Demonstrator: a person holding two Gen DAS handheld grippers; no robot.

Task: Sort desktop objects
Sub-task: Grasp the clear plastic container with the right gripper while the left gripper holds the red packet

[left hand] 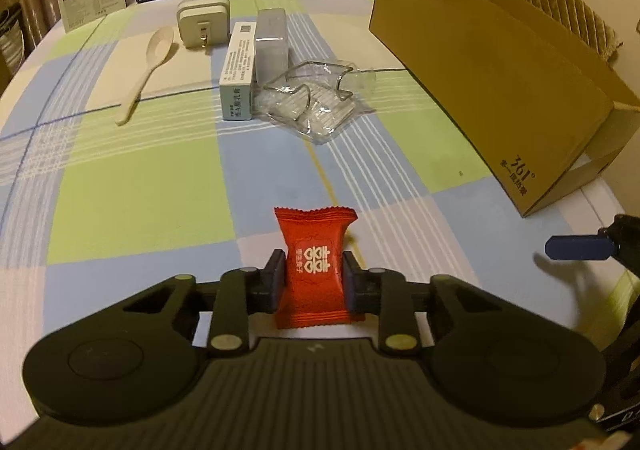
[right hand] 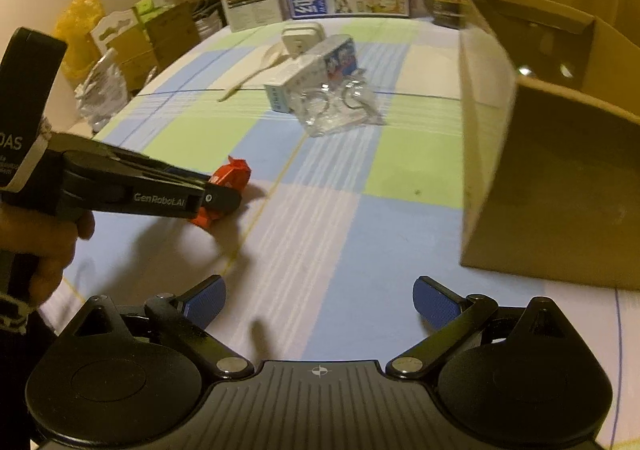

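We have our left claw [left hand: 314, 282] clamped on the red candy packet [left hand: 314, 270], its pads pressing the packet's two long sides about midway along. The packet sits at the near middle of the checked counter [left hand: 140, 190], low against the cloth; whether it has left the surface we cannot tell. We grip it across its narrow width because that is the span the pads can close on. Its long axis runs away from us along the line of the fingers, one crimped end pointing toward the far clutter, the other back toward the claw's body, printed face up.

Our right claw [right hand: 320, 302] hangs spread apart with nothing between its blue pads [right hand: 438, 306], just above bare cloth to the right of the packet, free for another item. The open cardboard box [left hand: 500, 90] stands on the right and looks like the bin for sorted things. The spoon [left hand: 146, 74], the charger plug [left hand: 204, 24], the slim carton [left hand: 238, 70] and the clear plastic tray [left hand: 316, 98] lie well apart from the packet, farther back.
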